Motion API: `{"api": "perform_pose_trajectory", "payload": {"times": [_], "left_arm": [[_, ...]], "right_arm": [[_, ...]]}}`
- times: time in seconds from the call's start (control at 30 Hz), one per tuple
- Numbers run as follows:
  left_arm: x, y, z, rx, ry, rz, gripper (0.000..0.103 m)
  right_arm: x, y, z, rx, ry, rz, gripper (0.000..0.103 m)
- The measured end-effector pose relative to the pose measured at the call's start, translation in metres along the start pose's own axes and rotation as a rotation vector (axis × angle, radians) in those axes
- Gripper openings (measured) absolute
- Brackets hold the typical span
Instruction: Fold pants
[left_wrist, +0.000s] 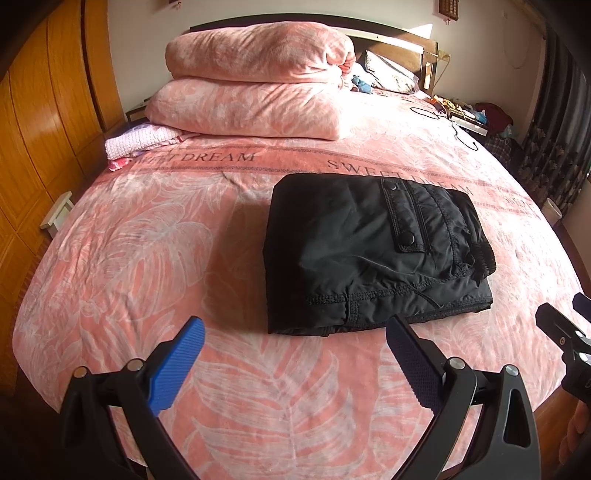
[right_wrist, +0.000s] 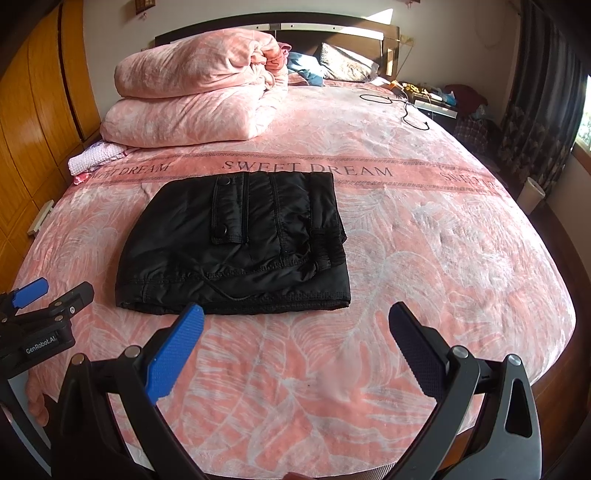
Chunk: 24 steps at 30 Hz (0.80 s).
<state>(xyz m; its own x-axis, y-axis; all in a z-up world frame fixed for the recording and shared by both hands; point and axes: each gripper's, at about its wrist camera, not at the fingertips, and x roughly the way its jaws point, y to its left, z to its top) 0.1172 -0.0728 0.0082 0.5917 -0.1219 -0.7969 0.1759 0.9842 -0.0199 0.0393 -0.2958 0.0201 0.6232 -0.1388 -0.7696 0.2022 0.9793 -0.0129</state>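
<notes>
We see the pants (left_wrist: 373, 251) folded into a compact black rectangle, lying flat on the bed (left_wrist: 147, 258) approx. mid-mattress, just below the "SWEET DREAM" band of the pink sheet. A snap-flap pocket faces up; waistband and a loose drawstring sit at the near right corner.

Our left hand-held gripper (left_wrist: 295, 365) hovers above the sheet near the front edge of the pants, fingers spread wide, nothing between them, not touching the fabric. Our right hand-held gripper (right_wrist: 295, 350) is likewise spread apart and empty, just short of the pants' near edge. In the right wrist view the left one shows at the far left, beside the pants' left corner but apart from it.

Behind the pants, well apart, a stacked pink duvet (left_wrist: 258, 88) sits toward the headboard, w/ a small knit cloth (left_wrist: 140, 142) at its left. A black cable (right_wrist: 402, 107) lies on the far right of the bed.
</notes>
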Motion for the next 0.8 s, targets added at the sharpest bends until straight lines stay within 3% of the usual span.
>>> {"api": "perform_pose_trajectory", "payload": {"times": [0.8], "left_arm": [[-0.005,-0.0005,0.0002,-0.018,0.006,-0.012,0.099]], "right_arm": [[-0.0002,0.0,0.0001,0.018,0.007,0.002,0.1]]}}
